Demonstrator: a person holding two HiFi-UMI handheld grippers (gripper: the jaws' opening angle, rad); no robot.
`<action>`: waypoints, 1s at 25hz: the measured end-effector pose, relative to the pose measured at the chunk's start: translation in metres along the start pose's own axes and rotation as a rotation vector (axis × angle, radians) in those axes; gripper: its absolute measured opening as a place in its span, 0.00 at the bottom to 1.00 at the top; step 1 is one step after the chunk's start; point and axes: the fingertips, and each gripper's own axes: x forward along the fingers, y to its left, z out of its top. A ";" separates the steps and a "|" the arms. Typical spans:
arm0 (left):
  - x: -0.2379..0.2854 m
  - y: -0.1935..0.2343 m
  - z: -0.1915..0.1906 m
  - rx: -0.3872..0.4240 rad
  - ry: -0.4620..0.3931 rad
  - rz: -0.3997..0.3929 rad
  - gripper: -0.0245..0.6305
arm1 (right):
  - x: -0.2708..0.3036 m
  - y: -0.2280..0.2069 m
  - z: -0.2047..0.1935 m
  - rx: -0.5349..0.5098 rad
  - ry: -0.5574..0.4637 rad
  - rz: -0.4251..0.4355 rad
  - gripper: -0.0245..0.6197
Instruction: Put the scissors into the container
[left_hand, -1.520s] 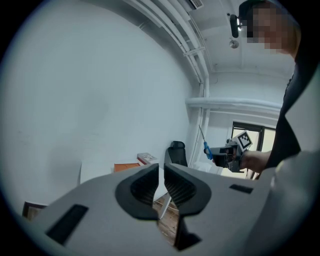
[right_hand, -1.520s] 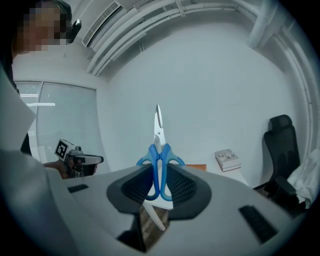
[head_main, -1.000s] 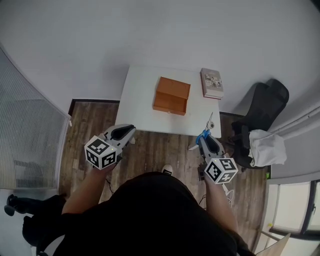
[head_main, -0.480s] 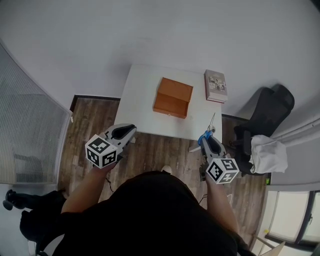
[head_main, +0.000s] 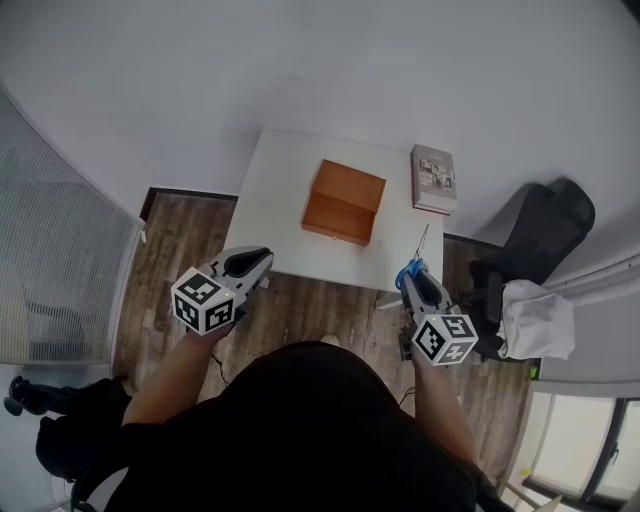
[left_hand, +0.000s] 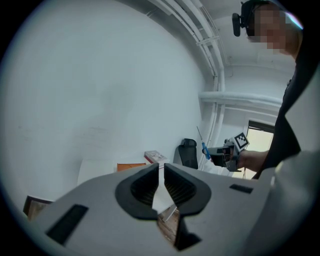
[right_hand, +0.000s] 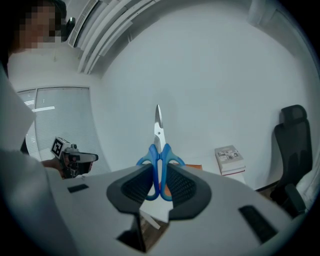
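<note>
White surface (head_main: 285, 200) carries an open wooden box (head_main: 343, 203), the container. The right gripper (right_hand: 159, 186) has its jaws clamped on the blue-handled scissors (right_hand: 159, 145), held short of the surface. The left gripper (left_hand: 161, 184) is empty, jaws nearly together. This looks like the carrying step; next, reach over the box and lower.

Blue handles, silver blades on the scissors (right_hand: 158, 145), pinched between the right gripper's (right_hand: 160, 166) dark ribbed pads (right_hand: 135, 187). Ahead of it sits an orange-brown container (head_main: 344, 203) on a white table (head_main: 275, 210). The book (head_main: 434, 178) beyond looks greyish, perhaps patterned. The cube (head_main: 444, 340) shows black-and-white squares.
</note>
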 end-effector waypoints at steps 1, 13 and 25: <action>0.004 0.001 0.001 -0.004 0.000 0.001 0.10 | 0.002 -0.003 0.002 -0.001 0.001 0.003 0.18; 0.047 0.005 0.010 -0.041 0.001 0.022 0.10 | 0.032 -0.043 0.018 -0.006 0.030 0.040 0.18; 0.059 0.019 0.016 -0.074 -0.034 0.108 0.10 | 0.059 -0.063 0.031 -0.025 0.042 0.108 0.18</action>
